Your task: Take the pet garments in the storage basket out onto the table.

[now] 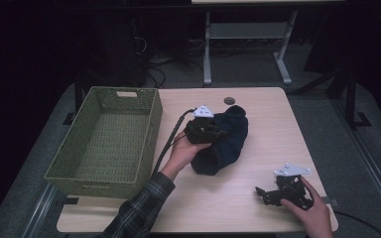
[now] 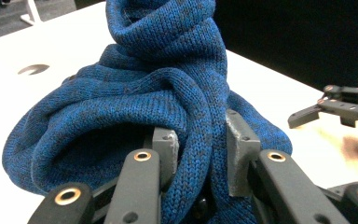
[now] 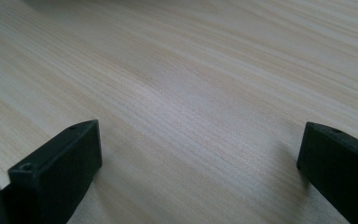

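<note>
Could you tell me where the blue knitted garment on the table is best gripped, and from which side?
Probably by a raised rolled fold near its edge, coming in from the basket side. The blue knitted garment lies bunched on the table, and its thick folds stand proud enough to pinch. The left gripper has its jaws clamped on such a fold.

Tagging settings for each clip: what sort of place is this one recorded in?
Probably a lab or workshop room, not a home: a plain wooden table on grey carpet, the metal legs of another desk behind, and loose cables on the floor under dim light.
</note>
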Motion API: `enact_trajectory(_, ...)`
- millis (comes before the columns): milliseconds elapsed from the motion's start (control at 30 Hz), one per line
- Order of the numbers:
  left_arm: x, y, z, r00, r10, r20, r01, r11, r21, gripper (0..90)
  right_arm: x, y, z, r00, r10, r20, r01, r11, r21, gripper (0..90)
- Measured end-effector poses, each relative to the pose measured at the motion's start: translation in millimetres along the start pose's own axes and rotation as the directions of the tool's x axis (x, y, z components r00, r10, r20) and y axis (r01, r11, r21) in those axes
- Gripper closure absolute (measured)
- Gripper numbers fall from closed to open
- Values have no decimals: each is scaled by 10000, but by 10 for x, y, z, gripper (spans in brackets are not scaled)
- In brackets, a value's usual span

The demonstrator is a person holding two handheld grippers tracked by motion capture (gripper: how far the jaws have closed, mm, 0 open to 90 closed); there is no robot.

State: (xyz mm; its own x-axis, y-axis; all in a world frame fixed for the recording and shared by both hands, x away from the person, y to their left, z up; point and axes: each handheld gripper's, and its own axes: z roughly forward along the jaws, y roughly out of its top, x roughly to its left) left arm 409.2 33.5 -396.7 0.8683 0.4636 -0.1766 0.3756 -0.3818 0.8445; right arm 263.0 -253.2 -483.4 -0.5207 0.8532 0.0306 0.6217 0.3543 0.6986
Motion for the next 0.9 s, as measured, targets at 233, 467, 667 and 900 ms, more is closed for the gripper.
enact_trajectory(233,31,-121,267,9999,122,41,-124,9985,524,698,-1,-1,1,10000,-14,4,14,10000,-5,0)
enact_trajectory(467,67,-202,435,9999,110,-31,-107,9963,851,696,0,0,0,10000,5,0,-5,10000,-7,0)
enact_trajectory(667,65,-263,546,9998,180,-118,-165,9925,1211,682,0,0,0,10000,4,-3,-4,10000,-8,0)
enact_trajectory(900,49,-259,568,9992,21,-398,26,9931,1174,410,0,0,0,10000,5,-1,-5,10000,-8,0)
